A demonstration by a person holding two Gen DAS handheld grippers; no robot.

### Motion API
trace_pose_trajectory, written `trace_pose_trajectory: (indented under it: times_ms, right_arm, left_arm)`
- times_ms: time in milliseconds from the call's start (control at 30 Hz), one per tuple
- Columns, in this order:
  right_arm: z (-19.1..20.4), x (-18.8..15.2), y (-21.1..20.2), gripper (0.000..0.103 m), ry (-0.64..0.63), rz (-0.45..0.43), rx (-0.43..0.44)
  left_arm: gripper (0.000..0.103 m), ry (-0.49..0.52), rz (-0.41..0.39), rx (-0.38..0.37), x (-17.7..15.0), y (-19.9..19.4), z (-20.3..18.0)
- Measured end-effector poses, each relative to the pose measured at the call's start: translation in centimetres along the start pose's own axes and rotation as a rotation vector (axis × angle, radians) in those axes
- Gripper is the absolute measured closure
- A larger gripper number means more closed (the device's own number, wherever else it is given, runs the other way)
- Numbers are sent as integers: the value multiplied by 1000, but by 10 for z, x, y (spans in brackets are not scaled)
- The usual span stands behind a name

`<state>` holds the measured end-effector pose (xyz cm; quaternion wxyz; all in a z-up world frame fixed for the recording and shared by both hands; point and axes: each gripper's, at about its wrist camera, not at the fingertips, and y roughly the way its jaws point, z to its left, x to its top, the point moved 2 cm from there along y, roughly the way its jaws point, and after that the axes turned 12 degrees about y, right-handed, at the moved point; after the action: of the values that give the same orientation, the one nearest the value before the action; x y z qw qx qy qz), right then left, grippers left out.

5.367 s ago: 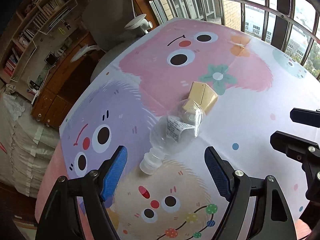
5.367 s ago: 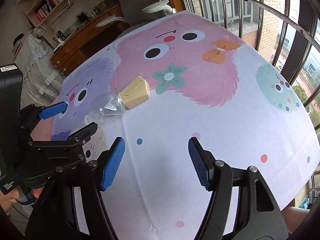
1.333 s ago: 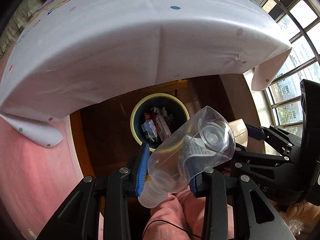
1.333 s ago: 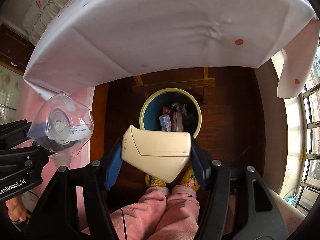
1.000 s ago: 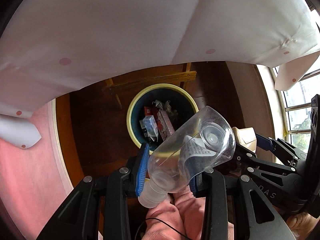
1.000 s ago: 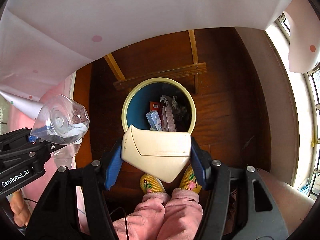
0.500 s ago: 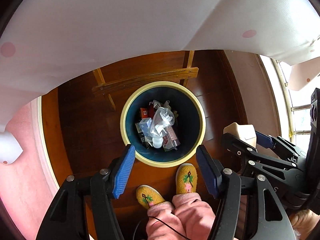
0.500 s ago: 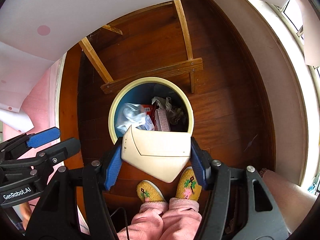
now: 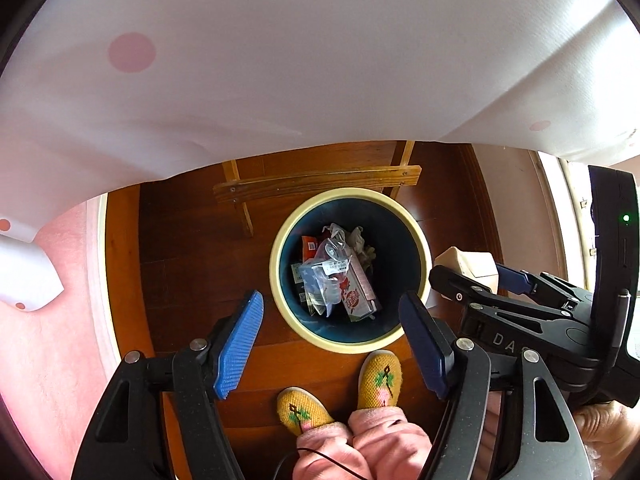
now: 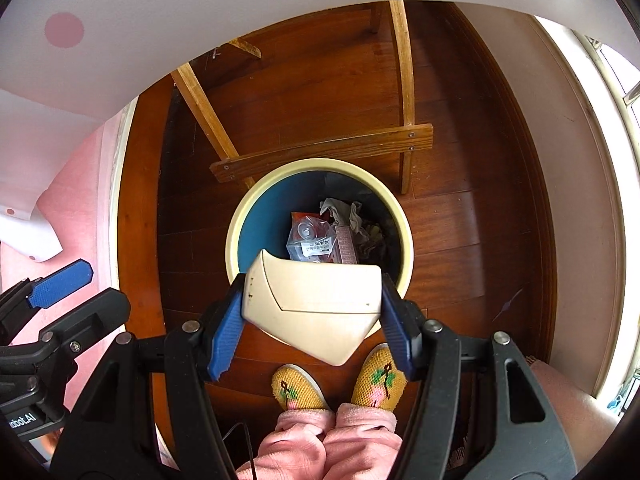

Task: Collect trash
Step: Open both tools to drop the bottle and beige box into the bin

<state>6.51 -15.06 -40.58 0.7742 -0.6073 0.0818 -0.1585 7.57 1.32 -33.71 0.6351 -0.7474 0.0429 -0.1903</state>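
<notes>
A round bin with a cream rim (image 9: 420, 236) (image 10: 236, 220) and dark blue inside stands on the wooden floor under the table. A clear plastic bottle (image 9: 326, 276) (image 10: 310, 240) lies inside it on cartons and crumpled paper. My left gripper (image 9: 336, 344) hangs open and empty just above the bin's near rim. My right gripper (image 10: 310, 320) is shut on a cream carton (image 10: 316, 304) (image 9: 466, 264), held over the near edge of the bin. In the left wrist view the carton shows at the bin's right side.
A white dotted tablecloth (image 9: 280, 60) (image 10: 120, 12) overhangs the top of both views. A wooden table brace (image 9: 316, 184) (image 10: 320, 152) runs just behind the bin. A person's yellow slippers (image 9: 378, 376) (image 10: 296, 388) and pink trouser legs stand right in front of the bin.
My left gripper has opened and the clear bottle has dropped into the bin, settling on the trash. Both grippers have moved lower toward the bin. The carton stays gripped.
</notes>
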Motion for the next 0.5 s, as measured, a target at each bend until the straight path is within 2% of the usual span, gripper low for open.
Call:
trace_pose_trajectory:
  times_ms: [33, 67, 133, 300, 500]
  right_arm:
    - [3, 1, 1, 41, -2, 1, -5]
    - [5, 2, 1, 34, -7, -3, -9]
    - [11, 3, -2, 29, -22, -28, -9]
    - [17, 4, -10, 27, -53, -53, -11]
    - [16, 5, -21, 26, -50, -58, -21]
  left_arm:
    - [31, -7, -4, 7, 0, -2, 2]
    - [31, -15, -8, 14, -1, -3, 3]
    - [31, -27, -7, 20, -2, -6, 6]
    - [31, -63, 6, 4, -2, -9, 11]
    - [31, -85, -12, 19, 3, -23, 11]
